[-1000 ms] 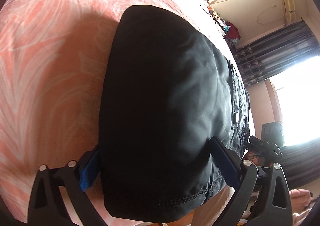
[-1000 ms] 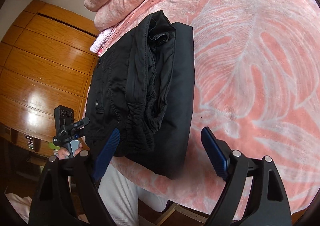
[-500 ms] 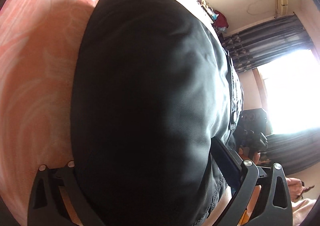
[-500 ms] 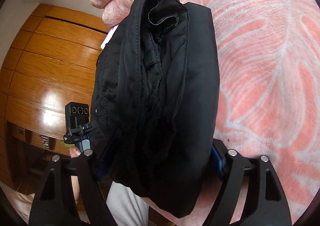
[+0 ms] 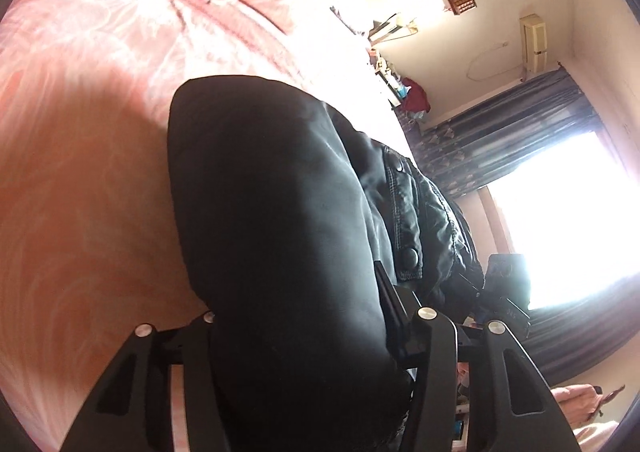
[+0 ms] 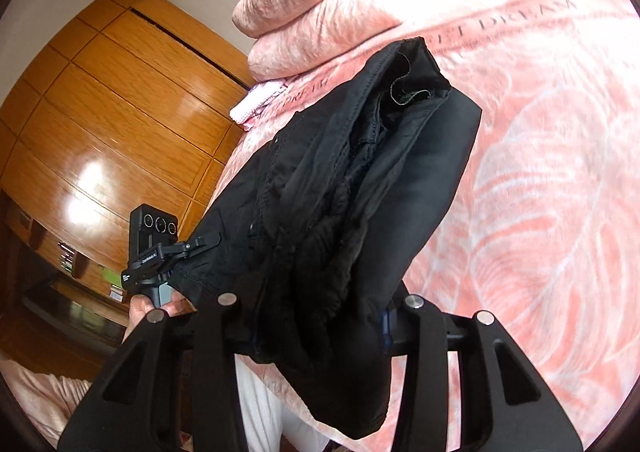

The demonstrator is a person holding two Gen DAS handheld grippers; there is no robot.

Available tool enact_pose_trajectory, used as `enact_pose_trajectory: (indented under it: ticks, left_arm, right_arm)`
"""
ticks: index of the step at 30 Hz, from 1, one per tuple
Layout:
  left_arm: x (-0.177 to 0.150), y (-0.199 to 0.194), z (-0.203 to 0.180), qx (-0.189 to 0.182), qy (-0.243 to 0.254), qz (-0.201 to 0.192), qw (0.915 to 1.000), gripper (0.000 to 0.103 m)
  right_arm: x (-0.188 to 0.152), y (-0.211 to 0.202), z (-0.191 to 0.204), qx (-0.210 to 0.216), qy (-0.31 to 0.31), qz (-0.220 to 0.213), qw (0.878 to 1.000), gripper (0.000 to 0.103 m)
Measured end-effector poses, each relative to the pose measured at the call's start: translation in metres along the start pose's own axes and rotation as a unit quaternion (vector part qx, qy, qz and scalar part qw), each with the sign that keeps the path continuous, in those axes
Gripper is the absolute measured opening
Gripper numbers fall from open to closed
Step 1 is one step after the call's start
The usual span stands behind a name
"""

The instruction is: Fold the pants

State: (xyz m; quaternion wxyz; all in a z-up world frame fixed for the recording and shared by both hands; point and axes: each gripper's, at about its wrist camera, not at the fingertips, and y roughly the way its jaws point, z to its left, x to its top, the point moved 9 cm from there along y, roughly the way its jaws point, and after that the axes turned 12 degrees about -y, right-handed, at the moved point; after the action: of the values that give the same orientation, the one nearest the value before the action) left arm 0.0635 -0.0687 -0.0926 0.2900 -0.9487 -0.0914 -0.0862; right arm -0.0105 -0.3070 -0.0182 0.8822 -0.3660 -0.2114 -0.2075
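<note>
Folded black pants [image 6: 360, 187] lifted above the pink bedspread [image 6: 540, 131], one end in each gripper. Left gripper [image 5: 296, 332] and right gripper [image 6: 316, 316] jaws have just been closing and now clamp the bundle. Risk: loose inner layers slipping, unfolding. Pads hidden by cloth.

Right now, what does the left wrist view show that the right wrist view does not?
Only the left wrist view shows the bright window and dark curtains. Only the right wrist view shows the wooden wardrobe and the pink pillow. Both show the folded black pants clamped between jaws, the pink bedspread, and the other gripper beside the bundle.
</note>
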Motion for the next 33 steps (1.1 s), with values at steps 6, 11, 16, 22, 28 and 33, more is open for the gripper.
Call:
enact_pose_trajectory:
  ticks: [6, 11, 16, 22, 28, 33]
  left_arm:
    - [0.049, 0.018, -0.035, -0.011, 0.048, -0.033, 0.9983, 0.051]
    - [0.086, 0.047, -0.013, 0.016, 0.045, -0.036, 0.9982, 0.052]
    - [0.079, 0.082, 0.026, 0.076, 0.052, -0.013, 0.9957, 0.074]
    - [0.071, 0.078, 0.042, 0.096, 0.062, -0.021, 0.9932, 0.089]
    - [0.067, 0.041, 0.034, 0.204, 0.104, -0.066, 0.9711, 0.099]
    - [0.05, 0.015, 0.021, 0.249, 0.108, -0.084, 0.9588, 0.099]
  right_arm:
    - [0.066, -0.006, -0.023, -0.01, -0.03, -0.025, 0.999, 0.04]
    - [0.09, 0.031, -0.072, -0.017, -0.014, -0.008, 1.0, 0.041]
    - [0.061, 0.067, -0.146, -0.053, 0.048, 0.051, 0.996, 0.052]
    - [0.036, 0.062, -0.15, -0.082, 0.05, 0.034, 0.995, 0.083]
    - [0.035, 0.034, -0.14, -0.202, 0.031, 0.039, 0.978, 0.096]
    - [0.033, 0.007, -0.113, -0.282, 0.005, 0.025, 0.959, 0.1]
